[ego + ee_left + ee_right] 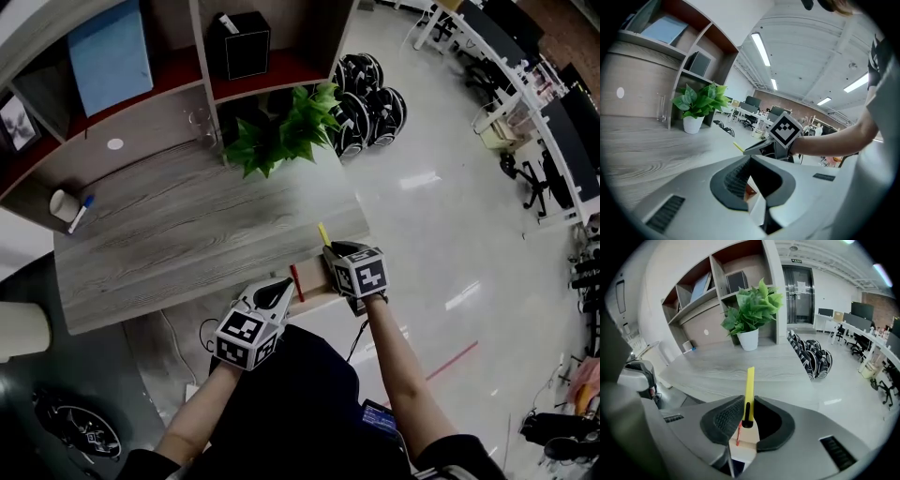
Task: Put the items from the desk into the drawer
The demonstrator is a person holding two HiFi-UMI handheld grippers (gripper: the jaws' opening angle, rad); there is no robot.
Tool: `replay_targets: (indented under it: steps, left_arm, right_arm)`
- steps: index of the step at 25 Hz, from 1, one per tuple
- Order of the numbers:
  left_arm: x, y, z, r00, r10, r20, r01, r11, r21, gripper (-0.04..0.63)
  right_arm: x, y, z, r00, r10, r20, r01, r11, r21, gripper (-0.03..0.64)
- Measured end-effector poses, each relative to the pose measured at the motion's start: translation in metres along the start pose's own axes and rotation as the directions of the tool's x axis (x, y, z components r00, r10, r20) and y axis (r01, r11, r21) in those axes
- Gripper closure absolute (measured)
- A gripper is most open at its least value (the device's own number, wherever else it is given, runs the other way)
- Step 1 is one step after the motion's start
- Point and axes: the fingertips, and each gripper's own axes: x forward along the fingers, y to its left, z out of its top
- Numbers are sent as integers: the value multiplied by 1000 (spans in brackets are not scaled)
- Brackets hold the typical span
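Note:
My right gripper (328,251) (747,416) is shut on a yellow utility knife (323,234) (749,385), whose tip sticks out past the jaws over the near edge of the grey wooden desk (187,225). Beneath it a light wooden drawer (316,296) stands pulled out. A red pen (296,281) (738,436) lies in the drawer. My left gripper (284,284) (752,183) hovers just left of the pen. Its jaws stand a narrow slit apart with nothing gripped, and the pen (750,190) shows through the slit.
A potted plant (281,131) stands at the desk's far right corner. A white cup (62,202) with a blue-capped marker (81,214) sits at the far left. A shelf unit (234,66) rises behind the desk, with black helmets (370,103) on the floor to its right.

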Motion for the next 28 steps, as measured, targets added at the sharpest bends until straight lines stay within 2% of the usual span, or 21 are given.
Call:
replay_targets:
  steps: [5, 15, 21, 28]
  left_arm:
    - [3, -17, -10, 1000, 22, -1, -22, 1000, 2, 578]
    - [5, -44, -46, 999, 53, -10, -53, 998, -38, 579]
    - [3, -43, -58, 996, 86, -6, -86, 995, -55, 578]
    - [4, -31, -80, 993, 114, -30, -116, 991, -72, 579]
  right_arm:
    - [-14, -11, -21, 999, 9, 35, -12, 997, 80, 563]
    - [-24, -7, -71, 999, 20, 30, -24, 992, 123, 563]
    - [-18, 0, -92, 999, 30, 15, -32, 990, 140, 563]
    - [3, 5, -113, 999, 34, 13, -36, 973, 230, 563]
